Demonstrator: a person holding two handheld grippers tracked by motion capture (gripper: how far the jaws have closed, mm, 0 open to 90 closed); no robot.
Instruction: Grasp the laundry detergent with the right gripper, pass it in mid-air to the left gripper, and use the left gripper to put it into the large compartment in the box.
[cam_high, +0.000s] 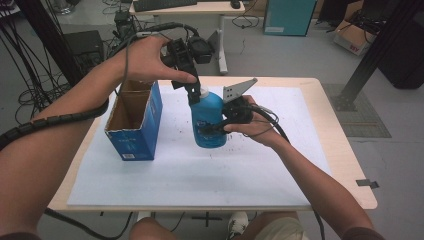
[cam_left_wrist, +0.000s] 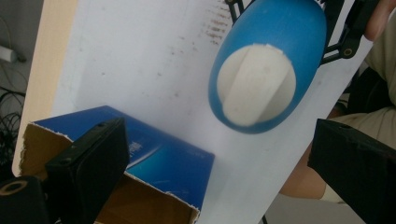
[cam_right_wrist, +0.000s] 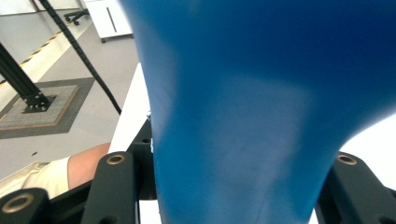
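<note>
High view: blue bottle (cam_high: 208, 117), white cap, upright; right tool (cam_high: 219, 125) clamps it; left tool (cam_high: 192, 89) released.

Box (cam_high: 135, 120) left of bottle (cam_high: 209, 117), on table (cam_high: 310, 120)

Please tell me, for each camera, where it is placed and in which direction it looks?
High view: above the person's side, looking forward and down at the table; both forearms, left gripper over the cap, right gripper on the bottle.
Left gripper view: looks down on the cap and box; own open jaws.
Right gripper view: level, close on the bottle; own jaws clamp it.
All three share the bottle.
</note>
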